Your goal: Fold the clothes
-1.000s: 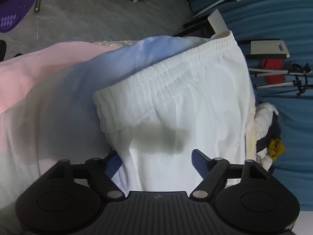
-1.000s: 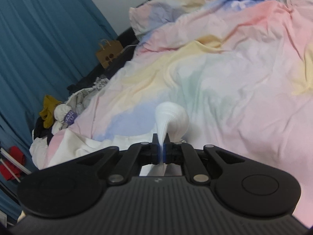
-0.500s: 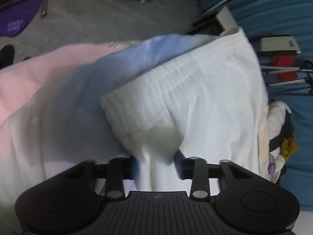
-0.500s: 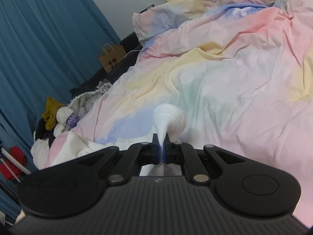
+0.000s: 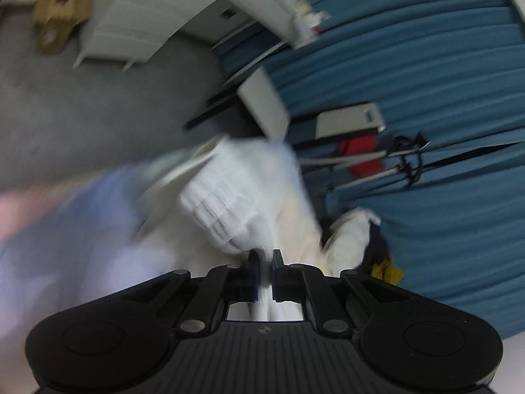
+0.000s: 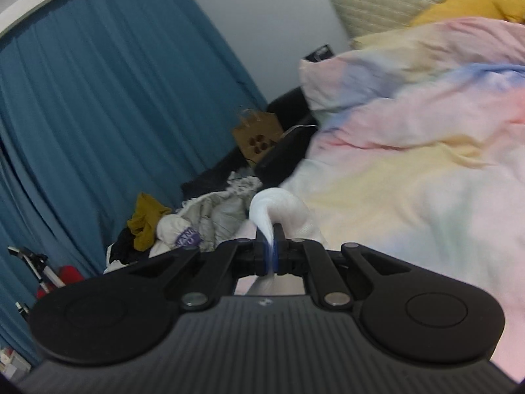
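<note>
The white ribbed-knit garment with an elastic waistband (image 5: 236, 203) hung bunched just ahead of the left gripper (image 5: 264, 256), whose jaws were clamped on a fold of it; the waistband end stood up in front of the fingertips, blurred by motion. A second pinch of the same white cloth (image 6: 279, 205) curled up over the right gripper (image 6: 271, 229), which was likewise clenched on it, with more fabric trailing below the jaws. So the garment was grasped at two points and seemed lifted clear of the pastel tie-dye duvet (image 6: 410, 197) that spread ahead and to the right of the right gripper. Left of that gripper lay a heap of unfolded clothes (image 6: 197, 216) against the blue curtain (image 6: 115, 115).

Judging from this, the risks were a thin pinch slipping out if the hands pulled apart too hard, and the slack middle twisting or sagging, so that it would land creased and not flat.
</note>
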Available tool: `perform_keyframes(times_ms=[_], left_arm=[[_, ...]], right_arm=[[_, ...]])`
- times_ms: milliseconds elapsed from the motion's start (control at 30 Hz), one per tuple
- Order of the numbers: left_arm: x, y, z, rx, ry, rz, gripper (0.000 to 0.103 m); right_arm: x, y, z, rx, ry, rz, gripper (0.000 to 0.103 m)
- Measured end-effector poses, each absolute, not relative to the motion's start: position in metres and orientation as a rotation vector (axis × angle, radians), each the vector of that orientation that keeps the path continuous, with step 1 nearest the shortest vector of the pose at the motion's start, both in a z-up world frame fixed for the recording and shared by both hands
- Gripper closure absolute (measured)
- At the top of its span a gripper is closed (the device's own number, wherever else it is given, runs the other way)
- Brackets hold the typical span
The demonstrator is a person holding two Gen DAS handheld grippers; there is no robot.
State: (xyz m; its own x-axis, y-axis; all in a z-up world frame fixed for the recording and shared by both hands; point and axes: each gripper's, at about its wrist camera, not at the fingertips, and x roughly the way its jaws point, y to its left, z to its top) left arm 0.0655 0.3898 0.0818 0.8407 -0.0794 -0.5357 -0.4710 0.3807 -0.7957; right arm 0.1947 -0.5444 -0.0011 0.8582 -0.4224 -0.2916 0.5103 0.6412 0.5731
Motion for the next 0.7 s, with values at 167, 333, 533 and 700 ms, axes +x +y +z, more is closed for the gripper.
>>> perform_keyframes(times_ms=[167, 333, 533, 700], left_arm=[[0.188, 0.400, 0.056, -1.098, 0.630, 0.312, 0.096], [0.305, 0.406, 0.006, -1.024, 0.759, 0.398, 0.095], [0.354, 0.400, -0.036, -0.930, 0.836, 0.431, 0.091], [0.330, 0.392, -0.022, -0.887, 0.774, 0.298, 0.057]], right_arm=[[0.315, -0.529, -0.016, 0.533, 0.218, -0.543, 0.097], [0.410, -0.515, -0.064, 0.382, 0.359, -0.571, 0.097], [0.436, -0.516, -0.104, 0.400, 0.437, -0.539, 0.095], [0.408, -0.534, -0.094, 0.561, 0.383, -0.433, 0.089]])
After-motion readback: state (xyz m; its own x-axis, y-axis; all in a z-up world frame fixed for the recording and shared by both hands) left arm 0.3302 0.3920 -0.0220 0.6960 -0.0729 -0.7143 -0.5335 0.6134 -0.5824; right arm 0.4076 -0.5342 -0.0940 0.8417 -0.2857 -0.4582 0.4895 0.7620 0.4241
